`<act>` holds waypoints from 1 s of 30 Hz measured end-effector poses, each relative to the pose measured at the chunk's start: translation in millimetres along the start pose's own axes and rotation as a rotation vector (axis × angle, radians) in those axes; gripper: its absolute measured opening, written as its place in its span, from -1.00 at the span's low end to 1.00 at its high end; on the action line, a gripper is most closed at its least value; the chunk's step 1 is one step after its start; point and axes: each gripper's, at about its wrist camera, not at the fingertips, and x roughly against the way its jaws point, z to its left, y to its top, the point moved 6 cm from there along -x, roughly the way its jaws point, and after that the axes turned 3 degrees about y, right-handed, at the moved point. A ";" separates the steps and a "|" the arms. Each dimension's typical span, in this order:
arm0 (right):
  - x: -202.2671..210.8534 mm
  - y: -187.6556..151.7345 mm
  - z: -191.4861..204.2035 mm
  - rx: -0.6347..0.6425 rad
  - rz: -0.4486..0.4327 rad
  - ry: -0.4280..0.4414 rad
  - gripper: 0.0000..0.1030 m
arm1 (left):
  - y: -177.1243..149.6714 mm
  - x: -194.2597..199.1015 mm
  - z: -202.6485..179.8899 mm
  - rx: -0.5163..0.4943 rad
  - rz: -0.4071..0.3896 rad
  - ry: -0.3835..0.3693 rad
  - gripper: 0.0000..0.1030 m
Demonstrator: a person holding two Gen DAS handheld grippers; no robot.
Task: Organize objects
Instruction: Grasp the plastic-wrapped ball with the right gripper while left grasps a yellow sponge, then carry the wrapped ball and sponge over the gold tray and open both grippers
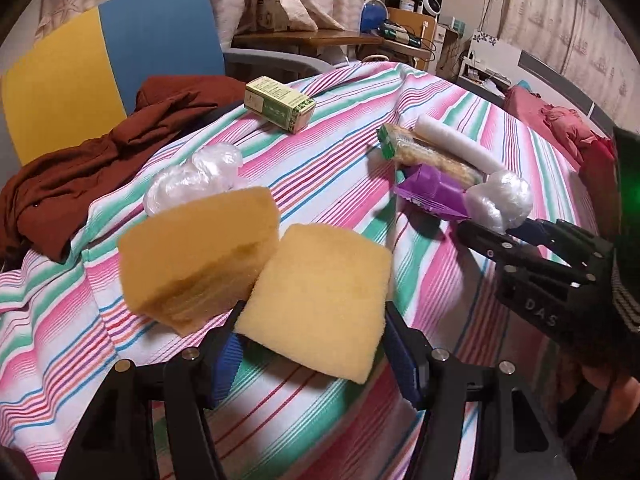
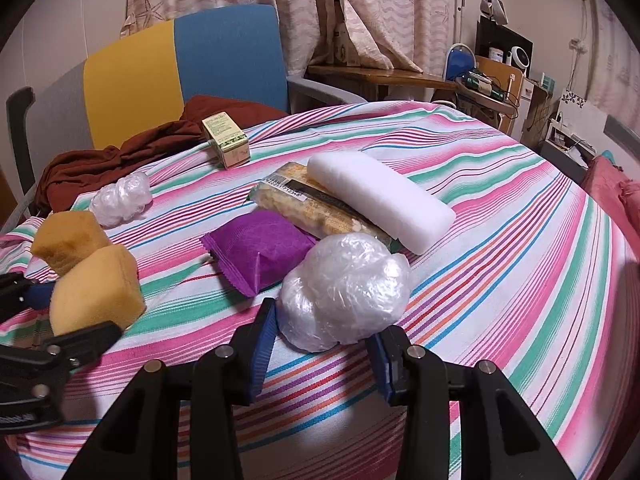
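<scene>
My left gripper (image 1: 316, 360) is shut on a yellow sponge (image 1: 320, 304), which hangs tilted just above the striped cloth. It is right beside a second, darker yellow sponge (image 1: 200, 256) that rests on the cloth. The right wrist view shows that pair at the far left: the held sponge (image 2: 96, 292) in the left gripper (image 2: 68, 312), the other sponge (image 2: 68, 240) behind it. My right gripper (image 2: 322, 354) is shut on a crumpled ball of clear plastic (image 2: 344, 288), low over the cloth next to a purple packet (image 2: 260, 252). From the left wrist view, the right gripper (image 1: 500, 226) holds that ball (image 1: 500, 200).
A cracker pack (image 2: 312, 208) and a white foam roll (image 2: 380, 200) lie behind the purple packet. A second plastic ball (image 2: 120, 200) and a green box (image 2: 226, 140) sit further back left. A brown garment (image 1: 80, 176) hangs off the table's far edge by a blue-and-yellow chair (image 2: 180, 68).
</scene>
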 end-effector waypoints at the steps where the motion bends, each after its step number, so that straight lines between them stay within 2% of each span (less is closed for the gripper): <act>1: -0.2 0.2 0.3 0.000 0.000 0.000 -0.16 | -0.6 0.3 0.4 0.002 -0.011 0.003 0.21; 2: -0.1 0.1 0.3 0.000 0.000 0.000 -0.16 | -1.0 1.0 2.1 0.009 -0.020 0.005 0.14; 6: 0.9 -0.3 0.2 0.003 -0.003 -0.006 -0.16 | -2.7 4.2 5.8 0.029 -0.047 -0.005 0.09; 10: 1.6 -0.6 0.4 0.006 -0.005 -0.013 -0.16 | -6.5 10.4 4.8 0.014 -0.077 0.042 0.07; 15: 2.3 -1.0 -0.5 0.009 -0.008 -0.030 -0.16 | -13.4 32.8 -0.1 -0.022 -0.162 0.105 0.07; 20: 4.9 -0.6 -4.3 0.002 -0.019 -0.073 -0.16 | -29.2 55.9 0.6 -0.013 -0.215 0.135 0.07; 26: 17.5 2.3 -6.4 0.000 -0.078 -0.123 -0.17 | -55.0 75.2 7.4 0.018 -0.223 0.151 0.07; 30: 31.0 6.1 4.6 0.057 -0.143 -0.153 -0.17 | -70.7 80.0 13.4 0.039 -0.204 0.155 0.06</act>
